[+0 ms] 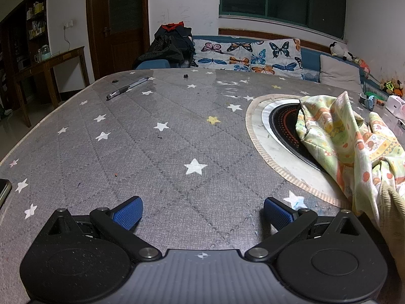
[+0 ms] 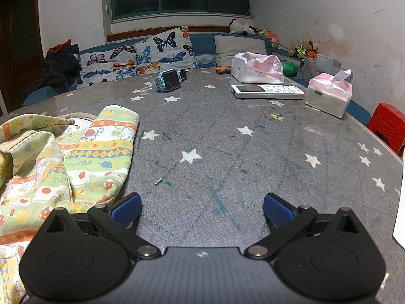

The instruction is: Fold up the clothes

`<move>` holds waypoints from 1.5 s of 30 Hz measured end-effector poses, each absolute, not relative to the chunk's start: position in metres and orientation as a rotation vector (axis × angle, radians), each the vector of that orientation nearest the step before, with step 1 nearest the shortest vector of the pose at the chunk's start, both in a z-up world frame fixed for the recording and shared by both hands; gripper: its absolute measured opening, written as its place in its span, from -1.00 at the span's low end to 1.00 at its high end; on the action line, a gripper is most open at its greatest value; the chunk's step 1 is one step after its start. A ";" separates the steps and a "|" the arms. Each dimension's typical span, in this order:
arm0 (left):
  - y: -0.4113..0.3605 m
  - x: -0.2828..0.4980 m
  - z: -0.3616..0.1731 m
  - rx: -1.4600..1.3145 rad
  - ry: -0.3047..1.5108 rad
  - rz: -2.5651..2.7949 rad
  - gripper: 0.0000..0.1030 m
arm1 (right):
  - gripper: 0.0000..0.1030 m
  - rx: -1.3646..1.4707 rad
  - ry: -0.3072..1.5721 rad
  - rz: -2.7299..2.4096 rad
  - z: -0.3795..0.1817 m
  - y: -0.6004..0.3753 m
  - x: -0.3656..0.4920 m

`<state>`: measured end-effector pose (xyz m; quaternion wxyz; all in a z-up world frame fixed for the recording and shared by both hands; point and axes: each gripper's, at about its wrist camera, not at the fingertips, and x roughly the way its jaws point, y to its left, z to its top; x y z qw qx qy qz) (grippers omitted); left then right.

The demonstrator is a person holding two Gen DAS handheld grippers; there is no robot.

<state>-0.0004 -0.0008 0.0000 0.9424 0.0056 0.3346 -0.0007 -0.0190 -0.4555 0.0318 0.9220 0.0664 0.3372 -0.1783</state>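
The folding has not started: the little garment (image 2: 63, 157) lies crumpled on the worktop (image 2: 227, 152), and the left gripper (image 1: 201, 211) and right gripper (image 2: 201, 210) have fingers spread wide, holding nothing.

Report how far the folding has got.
Nothing looks folded yet: the patterned garment lies crumpled on the star-print table cover, partly over the round cooktop. Nothing is in hand: the left gripper and right gripper are both open and empty over bare cover. Grasping, spreading flat and every fold remain.
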 end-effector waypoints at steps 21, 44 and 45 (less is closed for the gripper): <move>-0.029 -0.048 0.011 0.001 0.730 -0.008 1.00 | 1.00 -0.002 0.713 -0.212 0.061 -0.403 -0.088; -0.093 -0.109 0.022 0.107 0.750 -0.099 1.00 | 1.00 0.003 0.810 -0.035 0.063 -0.343 -0.165; -0.093 -0.111 0.022 0.110 0.750 -0.100 1.00 | 1.00 0.004 0.811 -0.031 0.063 -0.342 -0.166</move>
